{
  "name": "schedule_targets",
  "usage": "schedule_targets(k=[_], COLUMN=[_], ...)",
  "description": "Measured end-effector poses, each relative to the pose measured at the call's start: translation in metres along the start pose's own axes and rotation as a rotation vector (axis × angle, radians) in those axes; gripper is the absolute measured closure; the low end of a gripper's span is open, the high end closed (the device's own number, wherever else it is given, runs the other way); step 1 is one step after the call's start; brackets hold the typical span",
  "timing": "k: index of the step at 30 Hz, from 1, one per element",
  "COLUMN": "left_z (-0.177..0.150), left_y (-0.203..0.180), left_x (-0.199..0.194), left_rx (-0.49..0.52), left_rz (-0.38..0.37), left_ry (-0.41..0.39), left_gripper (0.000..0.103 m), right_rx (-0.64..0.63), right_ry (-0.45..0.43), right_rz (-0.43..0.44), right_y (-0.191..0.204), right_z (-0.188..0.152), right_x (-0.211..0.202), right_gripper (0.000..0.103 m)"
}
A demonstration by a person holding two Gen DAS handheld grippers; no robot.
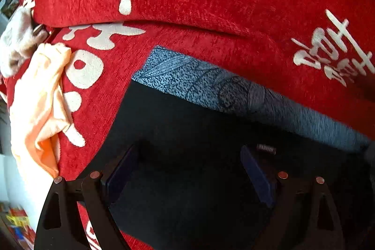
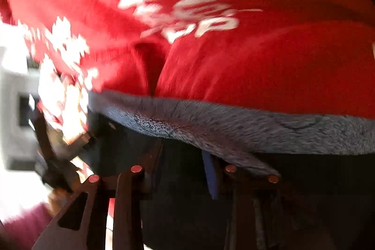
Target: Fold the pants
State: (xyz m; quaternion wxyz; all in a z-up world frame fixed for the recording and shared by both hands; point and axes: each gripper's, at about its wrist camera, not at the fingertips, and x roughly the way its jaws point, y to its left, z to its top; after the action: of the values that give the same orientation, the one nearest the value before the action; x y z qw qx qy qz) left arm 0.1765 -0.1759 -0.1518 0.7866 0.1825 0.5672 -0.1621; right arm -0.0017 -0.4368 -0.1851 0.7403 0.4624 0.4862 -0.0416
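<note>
My left gripper [image 1: 189, 170] spread wide over the black pants [image 1: 187, 128] | my right gripper [image 2: 182, 170] narrow, grip unclear through blur | pants lie flat, fleecy grey-blue lining [image 1: 234, 90] showing | red sofa cover [image 1: 211, 15] beyond, white characters.

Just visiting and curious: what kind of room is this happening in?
Probably a home living room: a sofa under a red cover with white characters, dark pants spread on the seat, and an orange cloth beside them.
</note>
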Motion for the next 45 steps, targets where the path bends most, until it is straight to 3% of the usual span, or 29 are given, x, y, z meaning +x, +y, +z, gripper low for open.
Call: schedule_targets(k=[3,4,6,9,14,16,20,25,30,35,37,41,43,44,45], left_z=[-0.007,-0.01,-0.018,-0.033,-0.076,-0.089,-0.122,-0.147,-0.16,-0.171,-0.174,-0.179,-0.187,-0.189,-0.192], left_y=[0.003,0.004,-0.001,-0.021,-0.079,-0.1,-0.149,-0.192,-0.243,-0.268,-0.276,-0.29,-0.3,-0.305,-0.31], left_x=[-0.01,-0.017,-0.032,-0.054,-0.084,-0.094,-0.12,-0.129,-0.112,-0.1,-0.099,-0.101,-0.099,-0.099,-0.1], left_rx=[0.024,0.037,0.081,0.184,0.366,0.403,0.454,0.48,0.516,0.521,0.522,0.506,0.506,0.515,0.529], left_rz=[-0.003,-0.008,-0.04,-0.113,-0.301,-0.343,-0.486,-0.598,-0.602,-0.586,-0.588,-0.63,-0.624,-0.607,-0.584], left_ry=[0.036,0.037,0.031,0.028,0.063,0.073,0.106,0.177,0.208,0.224,0.223,0.267,0.293,0.293,0.276], left_gripper=[0.013,0.013,0.013,0.013,0.013,0.013,0.013,0.013,0.013,0.013,0.006,0.006,0.006,0.006,0.006], right_rx=[0.091,0.112,0.147,0.21,0.282,0.331,0.438,0.583,0.687,0.74,0.748,0.732,0.729,0.746,0.774], right_ry=[-0.104,-0.134,-0.172,-0.203,-0.257,-0.292,-0.331,-0.414,-0.423,-0.404,-0.401,-0.412,-0.397,-0.391,-0.381], right_rz=[0.013,0.006,0.011,0.057,0.047,0.05,0.013,-0.062,-0.118,-0.078,-0.025,0.193,0.252,0.271,0.288], right_y=[-0.023,-0.029,-0.041,-0.052,-0.06,-0.066,-0.089,-0.124,-0.167,-0.204,-0.217,-0.237,-0.241,-0.245,-0.248], right_z=[-0.003,-0.006,-0.017,-0.05,-0.132,-0.175,-0.257,-0.341,-0.397,-0.419,-0.423,-0.418,-0.414,-0.415,-0.415], right_x=[-0.04,-0.054,-0.077,-0.106,-0.14,-0.152,-0.174,-0.196,-0.203,-0.189,-0.182,-0.168,-0.163,-0.163,-0.163], right_gripper=[0.064,0.054,0.045,0.045,0.045,0.041,0.04,0.039,0.039,0.039,0.039,0.039,0.038,0.04,0.057])
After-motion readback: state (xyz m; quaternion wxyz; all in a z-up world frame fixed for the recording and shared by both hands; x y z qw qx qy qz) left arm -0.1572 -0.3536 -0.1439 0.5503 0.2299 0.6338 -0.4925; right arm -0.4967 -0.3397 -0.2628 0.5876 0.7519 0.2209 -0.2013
